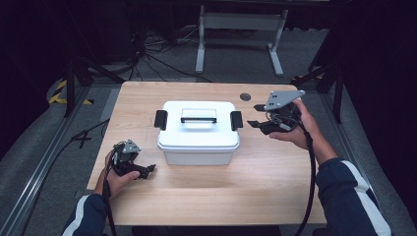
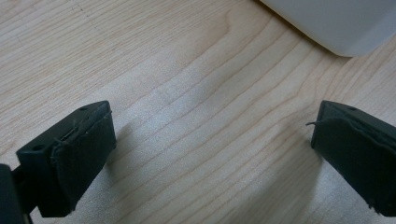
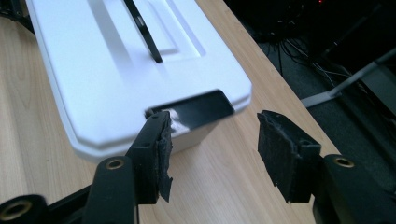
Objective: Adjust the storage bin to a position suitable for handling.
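1. A white lidded box (image 1: 198, 132) is sitting near the middle of the wooden table (image 1: 255, 187), with its long sides running across the table and open wood lying all around it.
2. A black latch (image 1: 161, 119) is clipping the lid at the box's left end, and a second black latch (image 1: 236, 120) is doing the same at its right end; a dark-edged handle (image 1: 198, 116) is lying in a recess on the lid.
3. The right gripper (image 1: 257, 115) is hovering just beside the right end of the box, with its jaws standing apart and holding nothing.
4. In the right gripper view, the right latch (image 3: 196, 108) is showing just ahead of the jaws, close to the left-hand one, while the other jaw is standing over bare wood near the table's far edge.
5. The left gripper (image 1: 147, 169) is resting low near the front left corner of the box, with its jaws spread wide and empty.
6. In the left gripper view, bare table (image 2: 187, 121) is lying between the jaws, and the rounded corner of the box (image 2: 341, 23) is sitting ahead, apart from both pads.
7. The widest free strip of table is running along the near edge, in front of the box and between the person's two forearms.
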Demonstrator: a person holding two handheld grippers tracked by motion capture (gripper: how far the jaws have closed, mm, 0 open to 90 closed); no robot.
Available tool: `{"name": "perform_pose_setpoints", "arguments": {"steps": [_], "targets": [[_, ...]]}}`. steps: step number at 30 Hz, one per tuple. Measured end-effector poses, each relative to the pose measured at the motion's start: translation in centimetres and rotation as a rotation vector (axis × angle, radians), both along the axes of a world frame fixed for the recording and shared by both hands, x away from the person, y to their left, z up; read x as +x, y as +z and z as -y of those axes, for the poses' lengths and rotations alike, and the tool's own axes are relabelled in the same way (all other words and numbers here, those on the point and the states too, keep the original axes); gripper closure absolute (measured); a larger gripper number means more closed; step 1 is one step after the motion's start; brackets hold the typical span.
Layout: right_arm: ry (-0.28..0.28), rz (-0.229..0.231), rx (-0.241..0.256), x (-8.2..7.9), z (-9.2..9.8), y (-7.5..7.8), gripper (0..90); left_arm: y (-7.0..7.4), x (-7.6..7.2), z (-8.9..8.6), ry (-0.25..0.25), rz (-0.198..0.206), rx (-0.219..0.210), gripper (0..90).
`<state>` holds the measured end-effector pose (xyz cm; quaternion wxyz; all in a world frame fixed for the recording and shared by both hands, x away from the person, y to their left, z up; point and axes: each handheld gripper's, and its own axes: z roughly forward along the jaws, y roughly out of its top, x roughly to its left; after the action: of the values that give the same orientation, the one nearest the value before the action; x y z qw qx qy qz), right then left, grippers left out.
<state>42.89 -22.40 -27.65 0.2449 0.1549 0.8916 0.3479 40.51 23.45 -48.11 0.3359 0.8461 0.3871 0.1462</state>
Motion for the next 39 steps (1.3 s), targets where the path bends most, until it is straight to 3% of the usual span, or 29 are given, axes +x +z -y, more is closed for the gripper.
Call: {"name": "perform_pose_setpoints", "arguments": {"steps": [7, 19, 26, 31, 39], "targets": [[0.074, 0.001, -0.066, 0.6, -4.2, 0.8, 46.4, 0.0, -0.1, 0.0, 0.008, -0.009, -0.006, 0.3], [0.120, -0.026, -0.162, 1.9, -9.5, -0.1, 47.7, 0.0, -0.1, 0.0, 0.007, -0.009, -0.010, 0.3], [0.152, -0.039, -0.183, 2.3, -11.3, -0.6, 52.3, 0.0, 0.0, 0.0, -0.001, 0.000, -0.001, 0.2], [0.178, -0.031, -0.258, 2.5, -13.0, -1.0, 57.1, 0.0, 0.0, 0.0, -0.002, 0.000, -0.001, 0.3], [0.213, -0.051, -0.303, 2.6, -14.0, -1.2, 67.5, 0.0, 0.0, 0.0, -0.003, 0.001, -0.004, 0.2]]}}
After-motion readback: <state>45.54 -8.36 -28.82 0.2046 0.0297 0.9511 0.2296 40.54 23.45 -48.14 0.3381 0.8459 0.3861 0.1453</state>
